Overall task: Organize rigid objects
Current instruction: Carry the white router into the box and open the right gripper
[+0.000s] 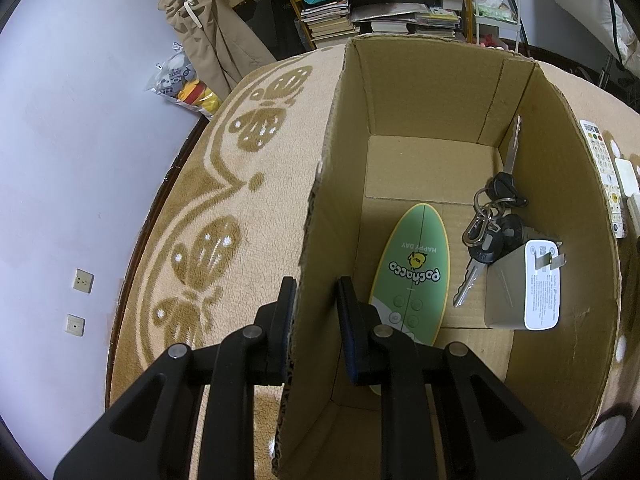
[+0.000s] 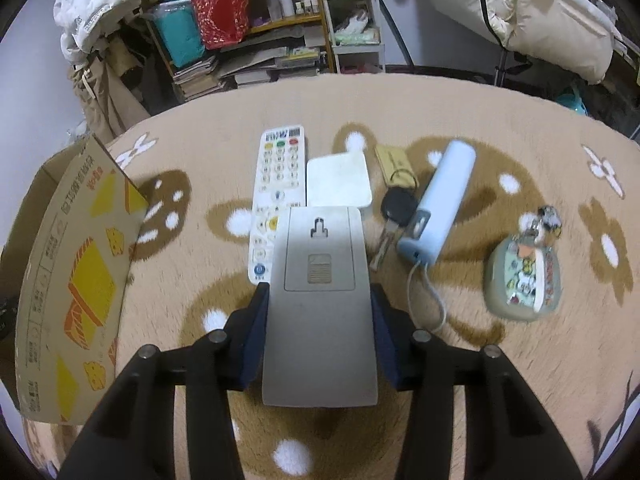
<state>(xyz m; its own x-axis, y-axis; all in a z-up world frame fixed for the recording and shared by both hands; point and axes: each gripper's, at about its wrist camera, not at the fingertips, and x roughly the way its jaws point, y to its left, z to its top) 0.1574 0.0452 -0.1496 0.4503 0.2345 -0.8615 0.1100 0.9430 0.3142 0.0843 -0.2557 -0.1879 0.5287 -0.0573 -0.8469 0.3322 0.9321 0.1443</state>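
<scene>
My left gripper (image 1: 316,300) is shut on the left wall of the cardboard box (image 1: 320,208), one finger outside and one inside. In the box lie a green Pochacco remote (image 1: 416,268), a bunch of keys (image 1: 486,232) and a white charger plug (image 1: 528,292). My right gripper (image 2: 318,320) is shut on a flat grey remote-like device (image 2: 320,300), held above the rug. The box (image 2: 76,264) stands to its left in the right wrist view.
On the flower-patterned rug (image 2: 480,112) lie a white remote (image 2: 276,184), a white square box (image 2: 338,180), a car key with a tag (image 2: 394,200), a light-blue power bank with a cable (image 2: 438,204) and a patterned case (image 2: 524,284). Shelves with books (image 2: 248,64) stand behind.
</scene>
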